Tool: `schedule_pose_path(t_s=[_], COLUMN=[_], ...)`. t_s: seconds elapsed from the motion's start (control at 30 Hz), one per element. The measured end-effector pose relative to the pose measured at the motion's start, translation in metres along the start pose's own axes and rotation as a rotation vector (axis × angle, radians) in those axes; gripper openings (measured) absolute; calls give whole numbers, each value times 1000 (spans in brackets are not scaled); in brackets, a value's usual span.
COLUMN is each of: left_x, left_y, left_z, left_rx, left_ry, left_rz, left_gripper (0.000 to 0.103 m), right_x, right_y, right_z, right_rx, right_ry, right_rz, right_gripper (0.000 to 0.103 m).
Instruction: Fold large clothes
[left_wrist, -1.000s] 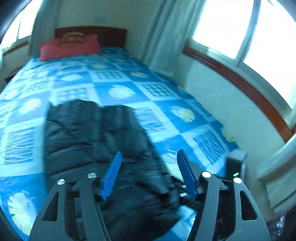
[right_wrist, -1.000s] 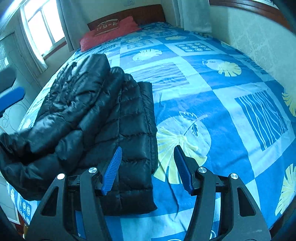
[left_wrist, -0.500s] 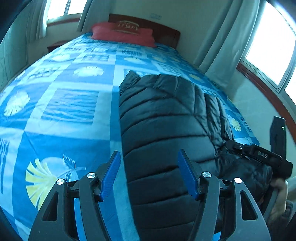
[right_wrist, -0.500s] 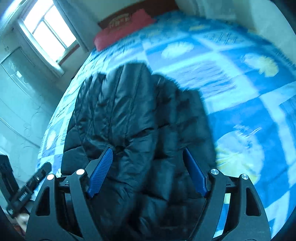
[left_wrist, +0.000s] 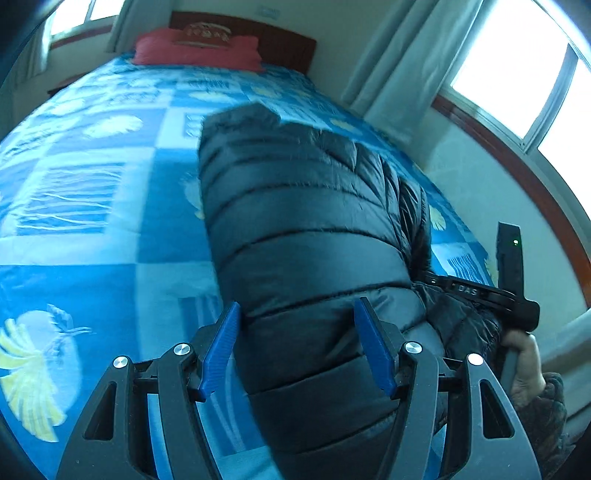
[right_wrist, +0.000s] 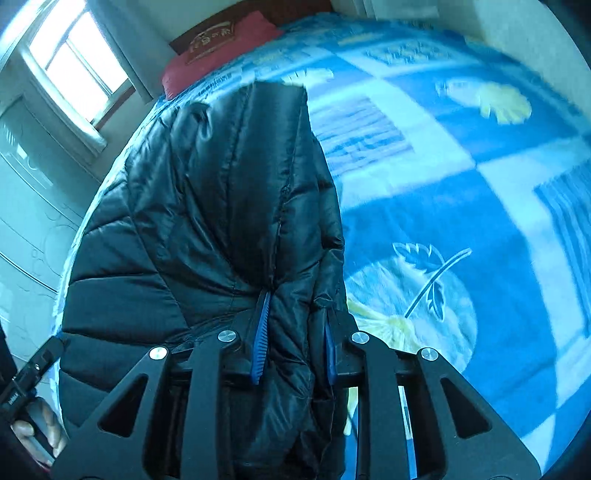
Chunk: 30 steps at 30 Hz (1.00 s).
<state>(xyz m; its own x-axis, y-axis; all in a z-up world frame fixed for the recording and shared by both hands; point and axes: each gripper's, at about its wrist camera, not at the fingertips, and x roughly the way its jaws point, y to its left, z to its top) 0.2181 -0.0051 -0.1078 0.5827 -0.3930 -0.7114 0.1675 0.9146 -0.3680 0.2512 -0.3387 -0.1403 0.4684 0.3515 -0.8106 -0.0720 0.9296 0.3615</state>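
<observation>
A black quilted puffer jacket (left_wrist: 306, 229) lies lengthwise on the bed, its near end at the foot. In the left wrist view my left gripper (left_wrist: 297, 350) is open, its blue fingers standing either side of the jacket's near edge without closing on it. In the right wrist view my right gripper (right_wrist: 293, 332) is shut on a bunched fold of the jacket (right_wrist: 229, 206) near its right edge. The right gripper's body and the hand holding it show at the right of the left wrist view (left_wrist: 509, 295).
The bed has a blue patterned cover (left_wrist: 85, 221) and a red pillow (left_wrist: 195, 48) at the wooden headboard. Curtains and a window (left_wrist: 517, 74) line the right wall. Another window (right_wrist: 70, 62) is on the left wall.
My right gripper has closed on the jacket's fold; it was open half a second ago. My left gripper has moved in closer over the jacket's near edge, still open.
</observation>
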Motion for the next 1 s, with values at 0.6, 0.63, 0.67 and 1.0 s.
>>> schedule_pose_path(t_s=[0.6,0.63,0.67,1.0], left_x=[-17,-25,-32,-28], left_y=[7,6,5,-18], left_z=[-13,-14,-14,-31], left_rx=[-46,-45,-48,-31], left_ry=[-59,-78,-90,-43], left_rz=[48,45,38,-50], left_gripper=[76,76,76,76], right_x=[-69,-78,-91,-92], right_y=[11,16,25,87], right_z=[-12,-14,-18,-73], right_rx=[12,-2,-27,-290], right_ry=[-150,-164,-187,-92], right_rz=[-60,-59,-52,-55], right_gripper=[47,43,37,29])
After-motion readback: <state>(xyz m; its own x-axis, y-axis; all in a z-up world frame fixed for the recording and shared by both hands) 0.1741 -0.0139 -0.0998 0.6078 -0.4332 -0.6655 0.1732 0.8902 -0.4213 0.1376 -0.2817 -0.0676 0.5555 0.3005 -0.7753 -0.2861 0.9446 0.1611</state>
